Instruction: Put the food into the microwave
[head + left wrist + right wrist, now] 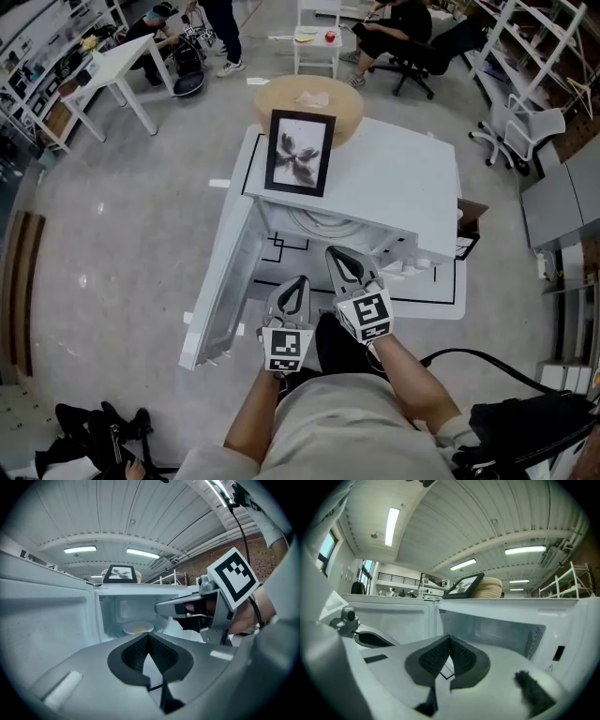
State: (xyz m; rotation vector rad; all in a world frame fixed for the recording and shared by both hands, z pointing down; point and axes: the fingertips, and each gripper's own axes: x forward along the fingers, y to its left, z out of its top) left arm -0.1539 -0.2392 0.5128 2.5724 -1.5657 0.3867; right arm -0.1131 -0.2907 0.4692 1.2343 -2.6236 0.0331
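Food sits in microwave beyond left claw and right claw, both closed, empty.

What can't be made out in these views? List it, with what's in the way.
- Head view: the inside of the microwave, hidden under its own top.
- Left gripper view: the food on the plate, too small to identify.
- Right gripper view: the microwave's floor, hidden behind the right gripper itself; no plate shows.

No readable text; small warning triangle on microwave front.
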